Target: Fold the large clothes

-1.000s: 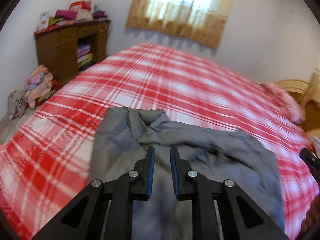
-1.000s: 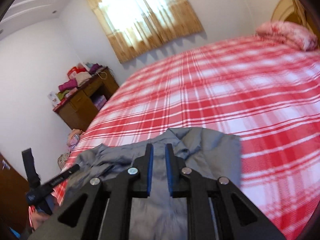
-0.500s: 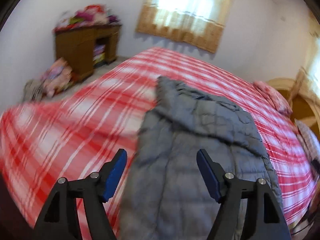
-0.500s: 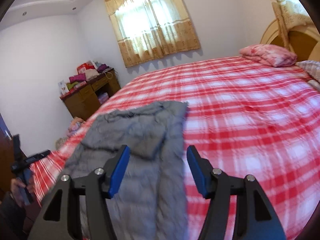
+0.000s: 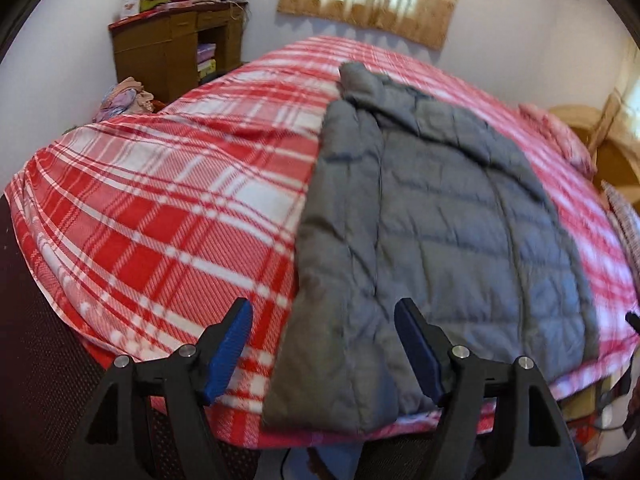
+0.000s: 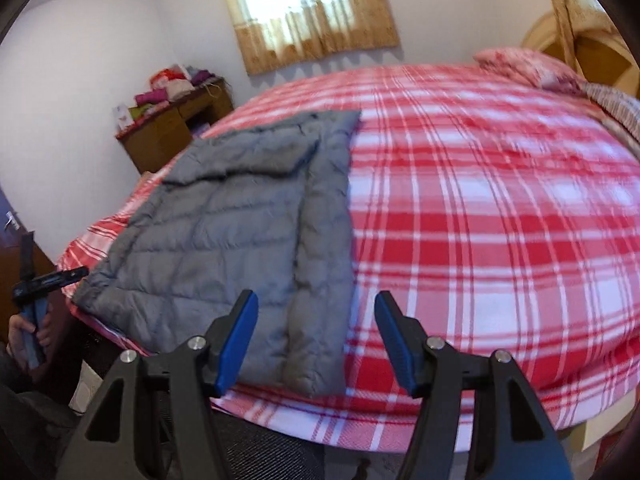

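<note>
A grey quilted jacket (image 5: 432, 216) lies flat and lengthwise on the red plaid bed (image 5: 168, 200), its hem at the near edge and collar end far. It also shows in the right wrist view (image 6: 240, 232) on the bed (image 6: 480, 220). My left gripper (image 5: 322, 354) is open and empty, held back above the jacket's near left hem. My right gripper (image 6: 316, 338) is open and empty, above the jacket's near right hem. The left gripper and the hand holding it show at the left edge of the right wrist view (image 6: 44, 280).
A wooden desk (image 5: 176, 48) piled with clothes stands at the far left wall. A clothes pile (image 5: 124, 98) lies on the floor beside it. A pink pillow (image 6: 520, 64) and wooden headboard (image 6: 592, 52) are at the right. A curtained window (image 6: 308, 12) is behind.
Both grippers were shut on the jacket a second ago; they have opened, let go and pulled back toward the near bed edge. The jacket now lies flat and stretched out.
</note>
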The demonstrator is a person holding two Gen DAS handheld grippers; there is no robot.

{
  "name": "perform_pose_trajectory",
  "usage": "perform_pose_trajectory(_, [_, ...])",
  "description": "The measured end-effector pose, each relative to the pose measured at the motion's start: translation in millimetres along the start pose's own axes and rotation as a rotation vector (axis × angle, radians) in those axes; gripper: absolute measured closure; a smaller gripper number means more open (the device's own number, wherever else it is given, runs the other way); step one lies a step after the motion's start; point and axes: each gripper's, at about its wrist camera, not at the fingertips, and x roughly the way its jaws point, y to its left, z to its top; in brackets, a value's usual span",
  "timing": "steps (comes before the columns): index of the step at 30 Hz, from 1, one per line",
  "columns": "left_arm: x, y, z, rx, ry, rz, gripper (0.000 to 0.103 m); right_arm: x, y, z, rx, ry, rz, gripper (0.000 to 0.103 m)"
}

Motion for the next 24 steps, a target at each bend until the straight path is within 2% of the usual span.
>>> perform_pose_trajectory(3, [6.6, -4.5, -8.4, 0.028, 0.027, 0.001, 0.029, 18.5, -5.5, -14.2, 0.032, 0.051, -0.036, 0.039])
perform_pose_trajectory(9, [13.6, -15.3, -18.8, 0.097, 0.062, -0.003, 0.029, 33.9, -1.4, -34.9, 0.019, 0.126, -0.037, 0.039])
perform_pose_trajectory(13, [13.8, -16.1, -22.5, 0.108, 0.041, -0.001, 0.03, 43.9, -2.9, -39.7, 0.031, 0.162, -0.034, 0.039])
perform_pose_trajectory(14, [13.1, -16.3, -23.5, 0.109, 0.037, -0.017, 0.032, 47.1, -3.9, -41.3, 0.042, 0.171, -0.027, 0.039])
perform_pose_trajectory(16, [12.8, -18.6, -24.2, 0.115, 0.042, -0.047, 0.053, 53.9, -3.3, -43.5, 0.061, 0.192, 0.0, 0.039])
perform_pose_trajectory(17, [13.5, -18.8, -24.9, 0.115, 0.049, -0.059, 0.055, 57.2, -1.9, -44.5, 0.064, 0.204, 0.017, 0.04])
perform_pose_trajectory(21, [16.1, -17.8, -27.1, 0.109, 0.048, -0.077, 0.065, 71.5, 1.4, -49.4, 0.059, 0.24, 0.01, 0.05])
perform_pose_trajectory(22, [16.6, -18.0, -27.2, 0.104, 0.046, -0.084, 0.07, 72.1, 1.5, -49.2, 0.065, 0.238, 0.013, 0.057])
perform_pose_trajectory(23, [16.7, -18.3, -27.0, 0.101, 0.042, -0.089, 0.072, 72.2, 0.2, -49.0, 0.074, 0.236, 0.026, 0.071])
perform_pose_trajectory(24, [15.7, -18.5, -26.6, 0.102, 0.036, -0.09, 0.078, 71.3, -1.5, -48.3, 0.09, 0.235, 0.061, 0.08])
